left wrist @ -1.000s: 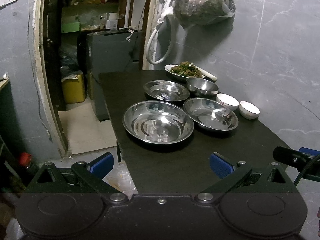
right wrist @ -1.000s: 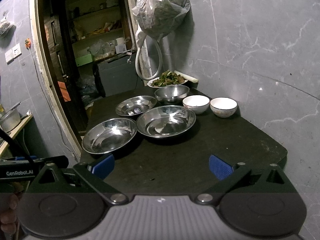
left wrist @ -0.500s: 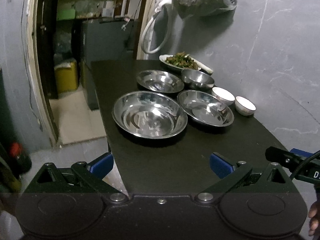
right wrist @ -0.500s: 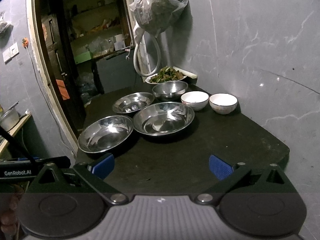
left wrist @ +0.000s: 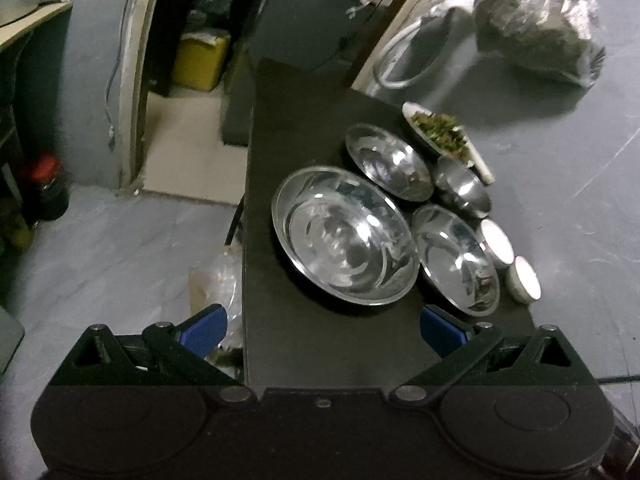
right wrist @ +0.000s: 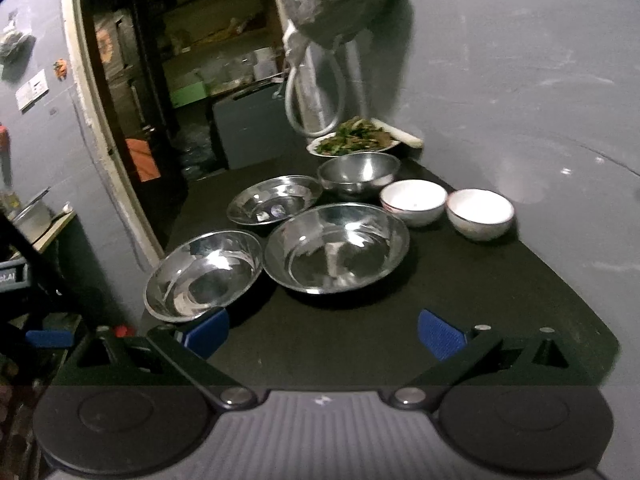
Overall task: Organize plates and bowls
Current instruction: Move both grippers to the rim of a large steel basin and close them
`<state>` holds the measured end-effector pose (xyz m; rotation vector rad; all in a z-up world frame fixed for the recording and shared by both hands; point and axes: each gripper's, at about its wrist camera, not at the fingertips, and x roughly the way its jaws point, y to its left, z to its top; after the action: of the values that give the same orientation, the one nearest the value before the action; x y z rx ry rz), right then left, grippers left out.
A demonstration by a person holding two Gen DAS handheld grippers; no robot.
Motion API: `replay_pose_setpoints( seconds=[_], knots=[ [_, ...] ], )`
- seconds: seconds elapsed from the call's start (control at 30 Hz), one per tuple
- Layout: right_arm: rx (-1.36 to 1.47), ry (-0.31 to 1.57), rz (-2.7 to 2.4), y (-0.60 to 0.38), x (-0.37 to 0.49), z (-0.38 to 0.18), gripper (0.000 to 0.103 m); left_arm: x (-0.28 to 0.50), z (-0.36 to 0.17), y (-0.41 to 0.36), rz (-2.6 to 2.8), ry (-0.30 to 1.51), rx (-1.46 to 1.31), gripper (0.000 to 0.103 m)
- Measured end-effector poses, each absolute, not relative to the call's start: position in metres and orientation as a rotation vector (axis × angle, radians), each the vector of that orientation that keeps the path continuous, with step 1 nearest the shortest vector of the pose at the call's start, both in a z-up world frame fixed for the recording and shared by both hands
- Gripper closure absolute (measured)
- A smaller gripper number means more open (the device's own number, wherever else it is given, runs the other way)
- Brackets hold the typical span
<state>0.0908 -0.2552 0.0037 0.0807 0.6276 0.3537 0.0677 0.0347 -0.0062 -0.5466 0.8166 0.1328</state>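
Three shallow steel plates stand on the black table [left wrist: 304,344]: a large one [left wrist: 344,236], a middle one [left wrist: 456,260] and a small far one [left wrist: 386,164]. A deep steel bowl [left wrist: 462,186] and two white bowls [left wrist: 496,242] [left wrist: 524,280] line the wall side. In the right wrist view the same plates [right wrist: 202,274] [right wrist: 336,248] [right wrist: 274,200], steel bowl [right wrist: 358,170] and white bowls [right wrist: 412,200] [right wrist: 480,212] show. My left gripper [left wrist: 322,330] and right gripper [right wrist: 322,334] are both open and empty, short of the plates.
A white dish of cooked greens [left wrist: 442,134] stands at the table's far end by the grey wall. A plastic bag [left wrist: 536,28] and a white hose [left wrist: 416,52] hang above it. An open doorway [right wrist: 180,80] lies to the left. The table's left edge drops to the floor [left wrist: 120,248].
My left gripper has risen and tilted down and rolled, so the table now runs slanted. My right gripper has moved closer to the plates. Nothing on the table has moved.
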Motion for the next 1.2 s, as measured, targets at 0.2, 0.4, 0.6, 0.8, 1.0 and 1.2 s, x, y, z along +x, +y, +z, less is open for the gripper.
replay_pose_setpoints(
  seconds=[0.2, 0.4, 0.6, 0.8, 1.0, 1.2],
  knots=[
    [0.092, 0.679, 0.45, -0.246, 0.125, -0.008, 0.0, 0.076, -0.01, 0.033, 0.121, 0.885, -0.537, 0.001],
    [0.108, 0.729, 0.509, -0.234, 0.139, -0.02, 0.0, 0.087, -0.012, 0.036, 0.111, 0.933, -0.505, 0.001],
    [0.132, 0.754, 0.497, -0.224, 0.142, -0.024, 0.0, 0.115, -0.007, 0.051, 0.123, 0.922, -0.392, 0.001],
    [0.166, 0.756, 0.381, -0.217, 0.146, -0.029, 0.0, 0.167, -0.01, 0.076, 0.043, 0.883, -0.238, 0.001],
    [0.229, 0.762, 0.245, -0.2, 0.15, -0.027, 0.0, 0.217, -0.021, 0.101, -0.099, 0.877, -0.184, 0.001],
    [0.226, 0.762, 0.182, -0.163, 0.149, -0.028, 0.0, 0.243, -0.035, 0.109, -0.224, 0.906, -0.128, 0.001]
  ],
)
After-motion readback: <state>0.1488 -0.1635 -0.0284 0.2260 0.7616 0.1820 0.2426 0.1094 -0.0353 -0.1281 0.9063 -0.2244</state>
